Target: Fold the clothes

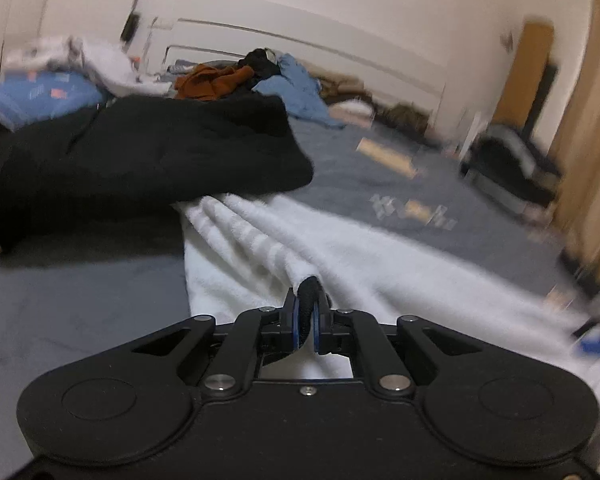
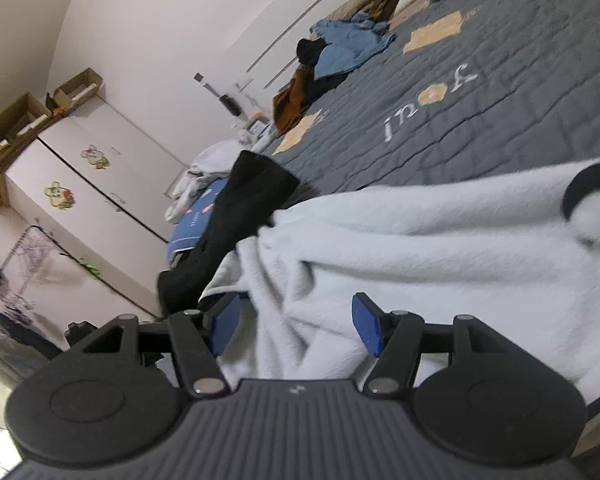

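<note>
The white fleece garment is lying spread and rumpled across the near part of the grey quilted bed, its far end tucked under a black garment at about ten o'clock from it. A mixed heap of unfolded clothes is sitting well apart at twelve o'clock, against the wall.

The left hand-held gripper is clenched on the garment's dark-trimmed edge, and ridges of cloth are running away from the pinch, suggesting that the fabric is being drawn taut.

The right hand-held gripper is standing released, its blue pads wide apart, with white fleece bunched between them but not gripped. A dark-banded cuff is showing at two o'clock in that view.

Judgement: the fabric is looking thick, soft and limp, light enough to lift, and it is likely sagging wherever unsupported. The bound edges and cuff are offering the firmest hold; pinching the plush middle is risking a bulky, shifting grip. How far the folding is along cannot be settled from this scene.
</note>
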